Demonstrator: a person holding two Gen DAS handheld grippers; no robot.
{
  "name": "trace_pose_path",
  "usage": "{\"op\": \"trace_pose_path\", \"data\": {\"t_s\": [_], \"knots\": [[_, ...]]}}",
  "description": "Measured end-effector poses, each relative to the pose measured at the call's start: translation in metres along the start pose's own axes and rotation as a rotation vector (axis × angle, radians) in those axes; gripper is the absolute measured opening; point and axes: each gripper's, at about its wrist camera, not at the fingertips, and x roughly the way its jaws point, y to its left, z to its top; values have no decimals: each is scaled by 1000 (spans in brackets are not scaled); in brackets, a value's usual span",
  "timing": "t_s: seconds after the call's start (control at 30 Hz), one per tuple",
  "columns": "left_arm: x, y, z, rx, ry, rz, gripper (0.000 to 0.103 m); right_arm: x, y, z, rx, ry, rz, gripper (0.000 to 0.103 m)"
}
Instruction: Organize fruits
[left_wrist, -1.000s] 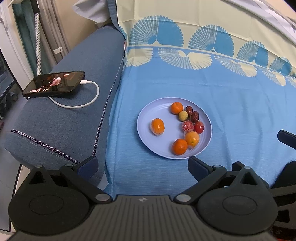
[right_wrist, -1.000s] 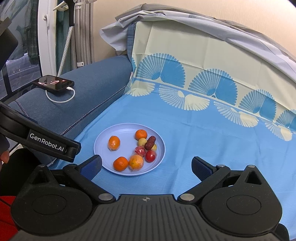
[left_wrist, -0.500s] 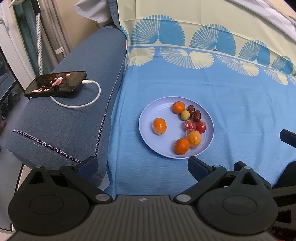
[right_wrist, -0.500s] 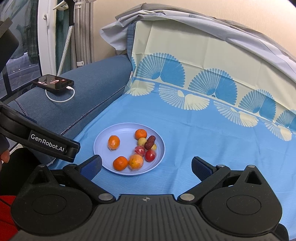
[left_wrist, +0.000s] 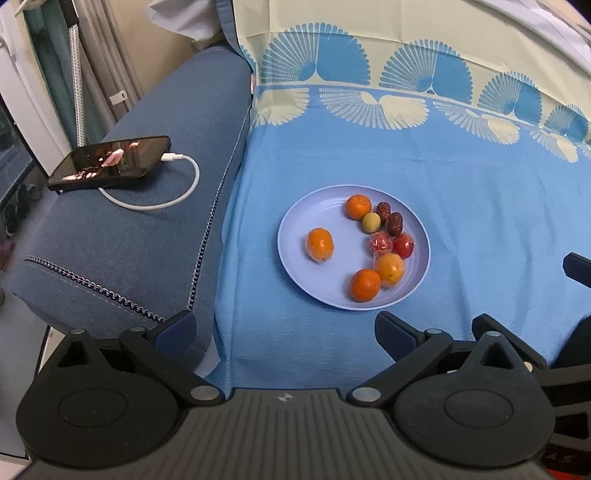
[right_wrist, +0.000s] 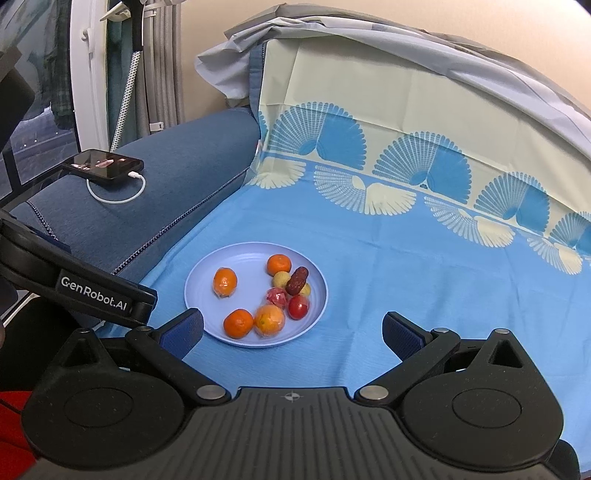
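A pale blue plate (left_wrist: 295, 236) (right_wrist: 199, 280) lies on the blue cloth with several small fruits on it: oranges (left_wrist: 320, 244) (right_wrist: 225, 282), a yellow-green fruit (left_wrist: 371, 223), two dark red dates (left_wrist: 395, 223), a wrapped red fruit (left_wrist: 381, 243) and a cherry tomato (left_wrist: 403, 246) (right_wrist: 298, 307). One orange (left_wrist: 389, 270) (right_wrist: 270, 319) near the front is in clear wrap. My left gripper (left_wrist: 284, 326) hovers open just short of the plate's near edge. My right gripper (right_wrist: 293, 326) is open too, at the plate's near right side. Neither holds anything.
A dark blue sofa arm (left_wrist: 140, 229) runs along the left, with a black phone (left_wrist: 110, 160) (right_wrist: 103, 166) and its white charging cable (left_wrist: 173, 192) on it. The fan-patterned cloth (right_wrist: 406, 177) climbs the backrest behind. The left gripper's black body (right_wrist: 74, 284) crosses the right wrist view at left.
The left wrist view has drifted slightly, so the plate sits a little further right and up. The right gripper is almost still. Both stay open.
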Motion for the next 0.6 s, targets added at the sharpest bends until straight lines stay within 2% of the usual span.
{"op": "trace_pose_path", "data": {"t_s": [0.6], "knots": [[4,-2,-2,2,15,10,103,2,2,-1,2,5,0,102]]}}
